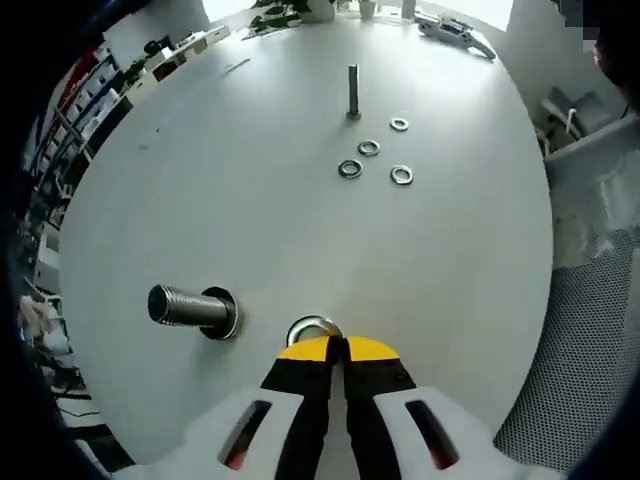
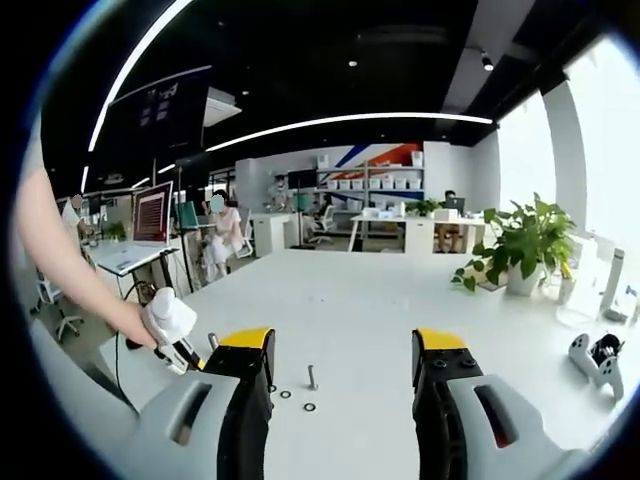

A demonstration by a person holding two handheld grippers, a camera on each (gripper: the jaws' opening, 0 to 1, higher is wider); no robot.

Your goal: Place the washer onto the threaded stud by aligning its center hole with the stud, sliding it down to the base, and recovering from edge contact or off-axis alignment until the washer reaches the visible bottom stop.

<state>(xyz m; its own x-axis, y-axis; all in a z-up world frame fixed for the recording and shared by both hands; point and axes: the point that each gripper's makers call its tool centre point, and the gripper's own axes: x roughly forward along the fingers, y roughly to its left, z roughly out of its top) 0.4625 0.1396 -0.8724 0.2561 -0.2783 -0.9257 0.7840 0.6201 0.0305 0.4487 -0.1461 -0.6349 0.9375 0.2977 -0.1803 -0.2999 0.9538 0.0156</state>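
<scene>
My left gripper [image 1: 335,350] has its yellow-tipped jaws shut on a steel washer [image 1: 312,328], held edge-on just above the white table [image 1: 250,220]. A thick threaded stud [image 1: 185,306] stands to the left of the washer, with a dark ring [image 1: 228,314] at its base. The washer is beside the stud, not over it. My right gripper [image 2: 345,345] hangs open above the table with nothing between its jaws. A hand holds the left gripper's white body [image 2: 168,318] at the left of the right gripper view.
A thin stud [image 1: 353,92] stands farther off, with several loose washers [image 1: 369,148] near it; this thin stud [image 2: 312,377] and washers [image 2: 309,407] lie between my right jaws. A grey handheld device [image 1: 455,30], a mesh chair [image 1: 590,330], a potted plant [image 2: 520,240], and office desks lie beyond.
</scene>
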